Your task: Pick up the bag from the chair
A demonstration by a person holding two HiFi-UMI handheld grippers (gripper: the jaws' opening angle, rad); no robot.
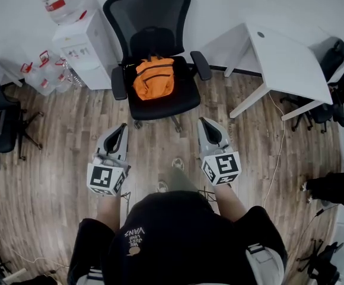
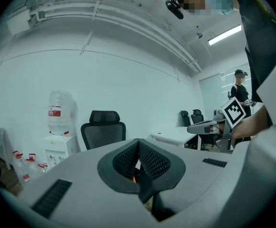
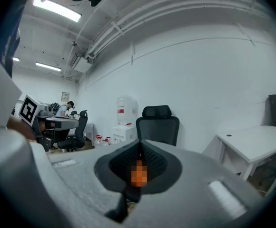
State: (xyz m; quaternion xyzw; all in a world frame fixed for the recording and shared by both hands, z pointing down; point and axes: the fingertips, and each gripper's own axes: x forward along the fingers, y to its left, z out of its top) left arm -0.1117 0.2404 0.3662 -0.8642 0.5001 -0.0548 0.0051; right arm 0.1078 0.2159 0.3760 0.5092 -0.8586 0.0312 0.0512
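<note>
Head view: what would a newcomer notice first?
The orange bag stands out, sitting on the seat of the black office chair at centre top. Below it, the left gripper and right gripper are held side by side, jaws shut and empty, pointing toward the chair. A white desk stands at right.

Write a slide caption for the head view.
Left gripper and right gripper, both shut and empty, point toward the orange bag resting on the black office chair.

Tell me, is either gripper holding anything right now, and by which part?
Nothing is held. The left gripper and the right gripper are both shut and empty, short of the orange bag, which lies untouched on the chair.
</note>
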